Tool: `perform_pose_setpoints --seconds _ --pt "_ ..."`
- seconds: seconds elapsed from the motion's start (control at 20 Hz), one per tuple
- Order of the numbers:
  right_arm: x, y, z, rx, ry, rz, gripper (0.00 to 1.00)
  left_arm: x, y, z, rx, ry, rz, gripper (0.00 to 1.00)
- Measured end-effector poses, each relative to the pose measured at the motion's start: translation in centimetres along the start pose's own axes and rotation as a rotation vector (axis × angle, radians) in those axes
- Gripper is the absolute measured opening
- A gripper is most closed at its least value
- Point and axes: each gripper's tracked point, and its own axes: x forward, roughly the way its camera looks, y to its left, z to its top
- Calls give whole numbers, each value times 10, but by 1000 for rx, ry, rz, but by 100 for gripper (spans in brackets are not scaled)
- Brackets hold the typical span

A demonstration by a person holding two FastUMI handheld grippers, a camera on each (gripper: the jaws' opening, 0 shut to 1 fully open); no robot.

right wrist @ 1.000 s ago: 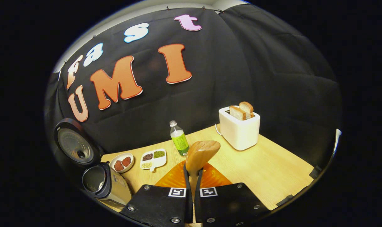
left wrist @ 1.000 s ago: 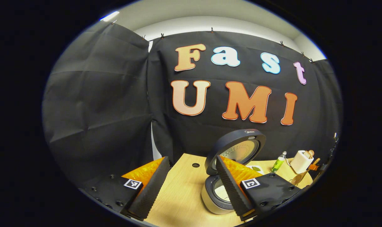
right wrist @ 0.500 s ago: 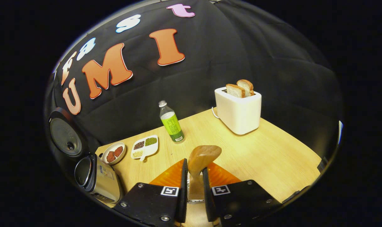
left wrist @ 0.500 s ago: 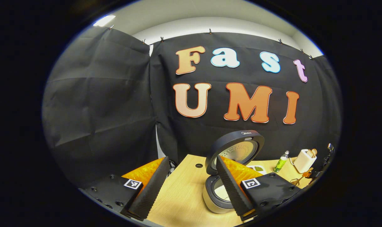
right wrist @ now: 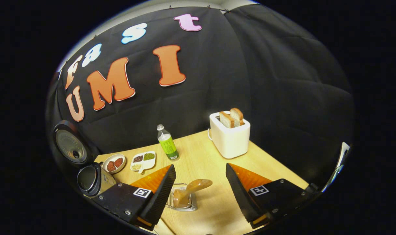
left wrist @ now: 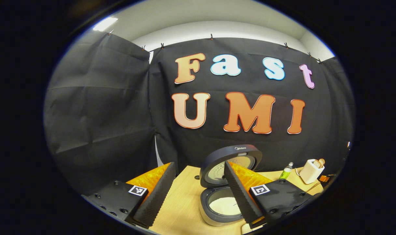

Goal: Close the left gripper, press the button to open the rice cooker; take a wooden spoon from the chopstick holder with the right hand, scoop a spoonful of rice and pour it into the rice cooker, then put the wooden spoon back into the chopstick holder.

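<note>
In the right gripper view the wooden spoon (right wrist: 188,190) stands in the wire chopstick holder (right wrist: 182,200), bowl end up and leaning right. My right gripper (right wrist: 199,173) hangs open above it, fingers well apart on either side, touching nothing. The rice cooker (right wrist: 94,177) sits at the far left with its lid (right wrist: 70,147) raised. In the left gripper view the rice cooker (left wrist: 221,205) stands open just ahead, white rice in its pot, lid (left wrist: 230,161) tilted back. My left gripper (left wrist: 199,169) is open and empty, its right finger in front of the cooker.
On the wooden table (right wrist: 276,169) stand a white toaster (right wrist: 229,136) with two bread slices, a green-labelled bottle (right wrist: 166,146), a divided dish of beans (right wrist: 143,160) and a small bowl (right wrist: 113,163). The toaster (left wrist: 311,170) and bottle (left wrist: 286,171) also sit far right in the left gripper view.
My right gripper has opened and let go of the wooden spoon, which now rests in the chopstick holder; the gripper has drawn back. The left gripper has shifted, bringing the cooker nearer centre.
</note>
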Motion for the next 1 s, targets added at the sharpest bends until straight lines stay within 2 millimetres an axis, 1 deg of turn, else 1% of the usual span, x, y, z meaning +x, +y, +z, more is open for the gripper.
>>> perform_pose_setpoints --seconds 0.1,0.15,0.2,0.25,0.3,0.4,0.5,0.55,0.6,0.7,0.75,0.8,0.85,1.0 --pt "-14 -6 23 -39 -37 6 94 11 -15 14 4 -13 -9 98" --pt "-21 -8 32 -54 -49 10 95 18 -22 18 8 -7 -10 99" --pt "-27 -9 42 -63 -65 17 94 27 -29 24 6 -11 -11 97" --pt "-32 -11 51 -72 -79 21 94 35 -38 30 -4 -8 -20 100" --pt "-38 -11 58 -80 -92 31 94 44 -50 35 -17 -4 -36 100" --pt "-45 -10 68 -88 -105 47 95 65 -70 47 -17 4 -54 96" --pt "-51 -11 74 -91 -115 60 95 87 -90 59 -4 0 -72 97" --pt "-53 -12 76 -93 -122 64 95 99 -98 61 5 5 -80 97" --pt "-55 -14 79 -98 -126 61 95 112 -108 60 5 23 -92 100" --pt "-56 -17 80 -107 -130 61 95 134 -123 51 3 61 -109 100" --pt "-56 -22 81 -108 -130 54 95 142 -126 49 10 70 -110 97" --pt "-56 -27 82 -105 -131 47 95 150 -129 44 17 85 -108 97" --pt "-57 -31 82 -103 -128 42 95 159 -131 34 23 103 -108 97" --pt "-59 -42 83 -90 -128 20 95 180 -129 5 20 171 -98 98"
